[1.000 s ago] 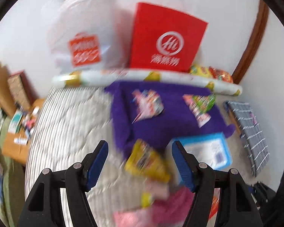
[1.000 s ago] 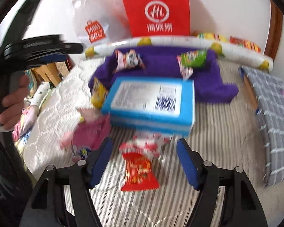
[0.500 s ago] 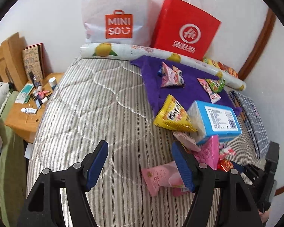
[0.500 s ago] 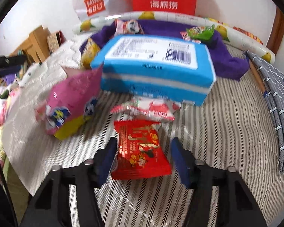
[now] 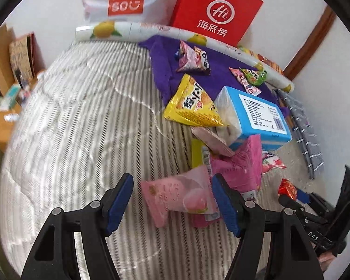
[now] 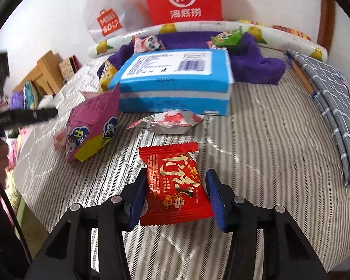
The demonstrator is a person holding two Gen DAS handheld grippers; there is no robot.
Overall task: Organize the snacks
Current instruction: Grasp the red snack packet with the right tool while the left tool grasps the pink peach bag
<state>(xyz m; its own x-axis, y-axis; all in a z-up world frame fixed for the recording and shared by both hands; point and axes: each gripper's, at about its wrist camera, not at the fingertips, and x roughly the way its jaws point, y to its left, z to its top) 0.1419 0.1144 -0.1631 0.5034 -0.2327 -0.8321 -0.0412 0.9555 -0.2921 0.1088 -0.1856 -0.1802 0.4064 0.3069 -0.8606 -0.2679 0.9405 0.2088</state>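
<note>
My left gripper [image 5: 172,200] tips steeply downward, blue pads parted with a clear gap on either side of what lies between them, pressing on nothing. My right gripper [image 6: 176,192] is angled down just as steeply, its jaws drawn in narrow, both pads right at the edges of the packet between them. In the left view, the right gripper [image 5: 291,192] shows low at the right edge.

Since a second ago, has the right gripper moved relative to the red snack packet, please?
Yes. The right gripper has advanced toward the blue box and now straddles the red snack packet.
</note>
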